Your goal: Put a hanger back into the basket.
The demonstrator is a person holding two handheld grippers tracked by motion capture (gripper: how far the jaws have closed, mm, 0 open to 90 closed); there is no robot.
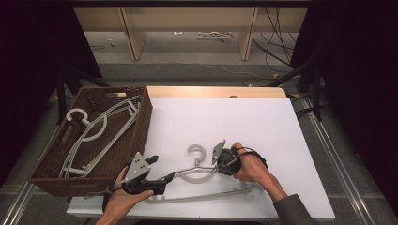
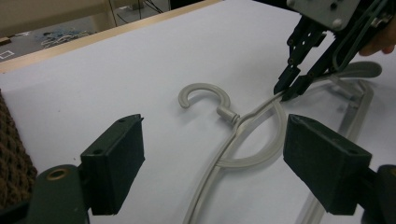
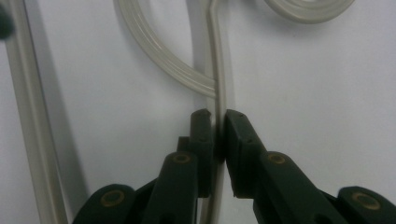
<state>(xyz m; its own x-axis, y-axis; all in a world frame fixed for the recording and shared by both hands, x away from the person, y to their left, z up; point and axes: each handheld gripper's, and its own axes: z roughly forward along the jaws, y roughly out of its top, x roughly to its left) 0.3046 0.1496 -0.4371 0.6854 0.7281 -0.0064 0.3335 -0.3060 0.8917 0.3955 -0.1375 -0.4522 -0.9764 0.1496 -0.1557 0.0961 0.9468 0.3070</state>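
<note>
Right gripper view: hanger (image 3: 218, 70) arm between right gripper (image 3: 218, 122) pads

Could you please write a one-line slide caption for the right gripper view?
Right gripper shut on the shoulder of a grey plastic hanger lying on the white table.

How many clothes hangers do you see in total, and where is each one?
At least 3: one hanger lies on the white table, pinched by the right gripper; about two lie stacked in the wicker basket, and more may be hidden there.
</note>
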